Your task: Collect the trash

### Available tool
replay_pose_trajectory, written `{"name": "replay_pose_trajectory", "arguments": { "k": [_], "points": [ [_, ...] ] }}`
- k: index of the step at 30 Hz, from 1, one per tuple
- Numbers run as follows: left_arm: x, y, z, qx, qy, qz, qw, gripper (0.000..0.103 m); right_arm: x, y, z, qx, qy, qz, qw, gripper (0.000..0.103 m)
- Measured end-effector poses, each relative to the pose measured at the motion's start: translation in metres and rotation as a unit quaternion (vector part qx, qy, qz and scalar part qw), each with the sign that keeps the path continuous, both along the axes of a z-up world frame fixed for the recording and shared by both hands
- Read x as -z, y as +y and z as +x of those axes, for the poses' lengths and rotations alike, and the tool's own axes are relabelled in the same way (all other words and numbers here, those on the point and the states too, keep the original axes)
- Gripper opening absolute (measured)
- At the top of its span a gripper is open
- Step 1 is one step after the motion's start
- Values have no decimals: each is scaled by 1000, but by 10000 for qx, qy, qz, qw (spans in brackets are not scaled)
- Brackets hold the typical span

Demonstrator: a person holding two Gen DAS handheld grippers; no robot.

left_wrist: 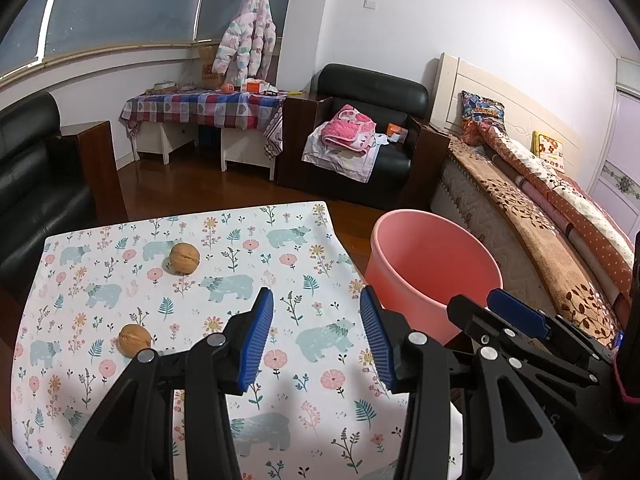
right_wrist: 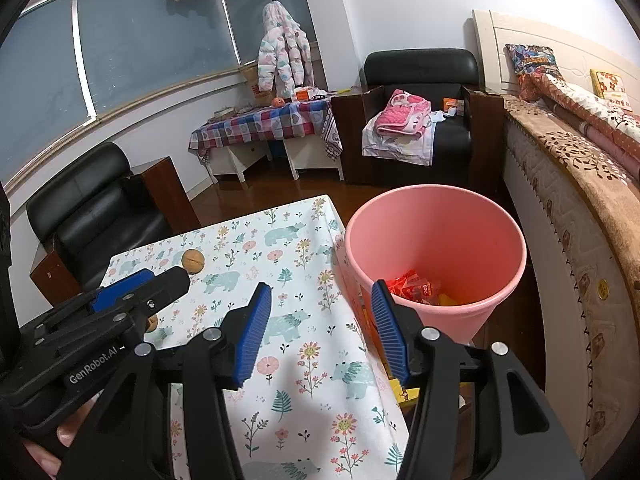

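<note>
Both grippers hang over the table (left_wrist: 280, 220) with jaws apart and nothing between them: left gripper (left_wrist: 316, 336), right gripper (right_wrist: 320, 332). Two walnuts lie toward its left edge, far walnut (left_wrist: 184, 259), near walnut (left_wrist: 135, 339); the pink bin (right_wrist: 500, 232) stands beside its right edge, wrappers (right_wrist: 412, 286) inside

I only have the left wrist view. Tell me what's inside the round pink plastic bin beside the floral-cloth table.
Observer: The pink bin holds crumpled red wrappers at its bottom.
Operator: Report the right gripper's jaws.
Observer: The right gripper is open, with nothing between its blue pads, poised over the table at the edge nearest the bin.
Operator: Check below that edge.
Observer: A yellow object shows beneath the table's edge, beside the bin. I cannot tell what it is.
</note>
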State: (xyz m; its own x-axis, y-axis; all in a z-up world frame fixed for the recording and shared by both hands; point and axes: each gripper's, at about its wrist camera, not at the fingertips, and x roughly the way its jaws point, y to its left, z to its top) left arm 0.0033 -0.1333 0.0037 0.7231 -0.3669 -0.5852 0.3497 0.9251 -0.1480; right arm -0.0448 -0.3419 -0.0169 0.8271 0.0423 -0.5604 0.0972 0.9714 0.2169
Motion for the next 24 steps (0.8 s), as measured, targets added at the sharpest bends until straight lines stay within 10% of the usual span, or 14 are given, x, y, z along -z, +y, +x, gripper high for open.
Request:
{"name": "replay_pose_trajectory", "arguments": {
  "k": [24],
  "points": [
    [1, -2, -1, 2, 22, 5, 10000, 45, 5, -1, 1, -7, 24, 17, 10000, 53]
  ]
}}
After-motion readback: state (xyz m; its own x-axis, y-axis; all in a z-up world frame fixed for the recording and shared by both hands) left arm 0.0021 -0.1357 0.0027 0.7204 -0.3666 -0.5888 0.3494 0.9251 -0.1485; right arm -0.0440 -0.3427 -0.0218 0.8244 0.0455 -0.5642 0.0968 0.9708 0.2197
